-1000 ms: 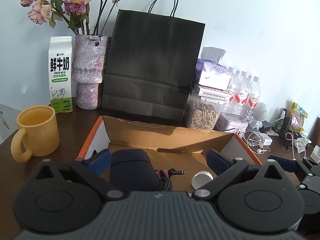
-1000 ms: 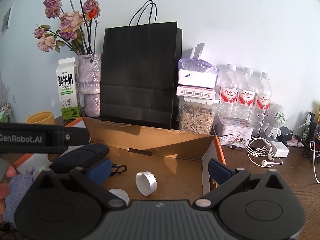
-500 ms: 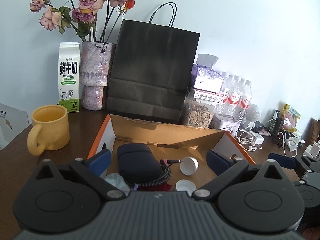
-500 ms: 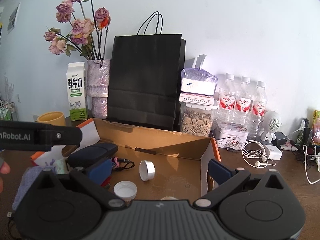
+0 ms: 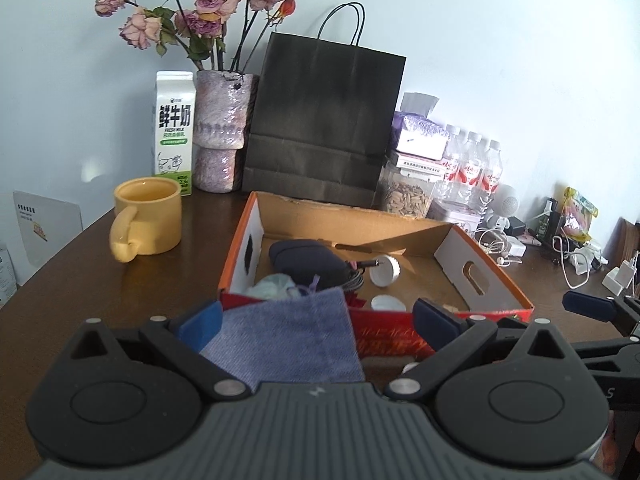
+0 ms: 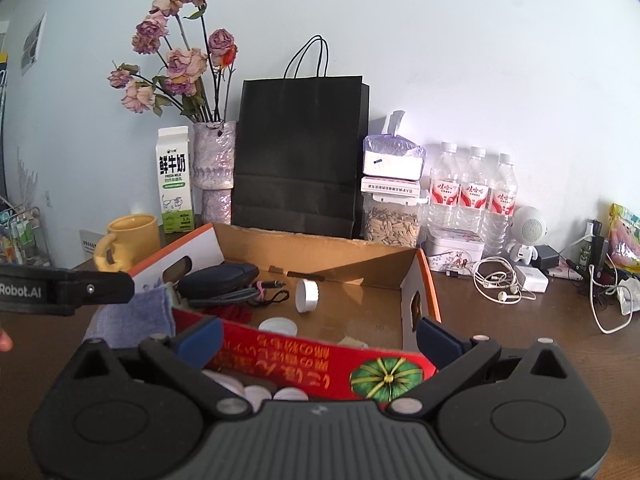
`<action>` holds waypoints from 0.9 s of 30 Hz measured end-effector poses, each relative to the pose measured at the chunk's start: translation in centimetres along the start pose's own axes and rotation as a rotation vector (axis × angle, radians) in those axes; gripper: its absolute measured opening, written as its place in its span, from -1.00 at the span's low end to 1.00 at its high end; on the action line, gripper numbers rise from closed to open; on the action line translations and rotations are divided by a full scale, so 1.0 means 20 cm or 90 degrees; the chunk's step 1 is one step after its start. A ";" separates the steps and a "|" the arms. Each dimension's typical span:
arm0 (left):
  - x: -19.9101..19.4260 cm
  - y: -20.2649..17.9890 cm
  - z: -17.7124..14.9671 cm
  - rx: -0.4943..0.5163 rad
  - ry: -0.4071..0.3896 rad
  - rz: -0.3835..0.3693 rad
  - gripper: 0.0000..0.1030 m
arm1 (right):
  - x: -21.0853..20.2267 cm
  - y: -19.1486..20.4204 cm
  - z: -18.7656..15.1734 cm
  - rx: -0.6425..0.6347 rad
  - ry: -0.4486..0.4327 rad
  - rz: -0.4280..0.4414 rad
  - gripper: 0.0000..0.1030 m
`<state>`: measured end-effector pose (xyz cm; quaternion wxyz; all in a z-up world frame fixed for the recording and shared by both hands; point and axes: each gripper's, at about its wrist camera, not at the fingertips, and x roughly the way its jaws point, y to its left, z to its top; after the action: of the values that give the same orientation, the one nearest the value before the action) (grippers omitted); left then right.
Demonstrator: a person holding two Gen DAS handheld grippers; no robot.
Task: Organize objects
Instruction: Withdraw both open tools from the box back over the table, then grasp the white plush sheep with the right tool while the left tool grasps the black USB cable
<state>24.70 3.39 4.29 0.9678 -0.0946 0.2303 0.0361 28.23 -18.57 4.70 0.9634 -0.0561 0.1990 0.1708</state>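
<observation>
An open cardboard box (image 5: 472, 276) (image 6: 420, 284) with a red front wall sits on the dark wooden table. Inside lie a dark blue case (image 5: 306, 262) (image 6: 218, 278), a black cord, white bottle caps (image 5: 386, 270) (image 6: 307, 295) and a crumpled tissue. A purple-blue cloth (image 5: 288, 338) (image 6: 134, 316) hangs over the box's front left corner. My left gripper (image 5: 316, 318) is open just in front of the box, with the cloth between its jaws. My right gripper (image 6: 318, 334) is open in front of the box's red wall. More white caps (image 6: 256, 390) lie under it.
A yellow mug (image 5: 146, 218) stands left of the box. Behind are a milk carton (image 5: 174, 132), a vase of dried roses (image 5: 220, 128), a black paper bag (image 5: 320, 120), a seed jar (image 6: 392, 220) and water bottles (image 6: 474, 188). Earphones and chargers (image 6: 504, 284) lie at right.
Both grippers have pulled back and up from over the box interior to in front of it. The box's red front wall and the cloth have come into view.
</observation>
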 end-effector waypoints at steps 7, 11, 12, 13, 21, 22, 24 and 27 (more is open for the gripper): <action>-0.11 0.07 -0.08 0.006 0.013 0.017 1.00 | -0.12 0.03 -0.10 0.001 0.016 0.002 1.00; -0.16 0.10 -0.14 0.015 0.025 0.021 1.00 | -0.18 0.04 -0.16 0.003 0.025 0.002 1.00; -0.17 0.11 -0.15 0.018 0.028 0.022 1.00 | -0.20 0.04 -0.17 0.003 0.028 0.003 1.00; -0.18 0.11 -0.17 0.020 0.033 0.022 1.00 | -0.21 0.04 -0.18 0.004 0.030 0.004 1.00; -0.24 0.17 -0.29 0.033 0.067 0.030 1.00 | -0.28 0.04 -0.28 0.022 0.052 0.012 1.00; -0.25 0.18 -0.31 0.032 0.071 0.031 1.00 | -0.28 0.04 -0.29 0.025 0.055 0.014 1.00; -0.25 0.19 -0.33 0.031 0.077 0.032 1.00 | -0.29 0.04 -0.32 0.033 0.062 0.017 1.00; -0.26 0.21 -0.35 0.029 0.084 0.033 1.00 | -0.29 0.04 -0.35 0.040 0.072 0.021 1.00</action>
<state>16.52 5.90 -0.09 0.9513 -0.0691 0.2965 0.0496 20.54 -20.85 0.65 0.9490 -0.0318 0.2591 0.1770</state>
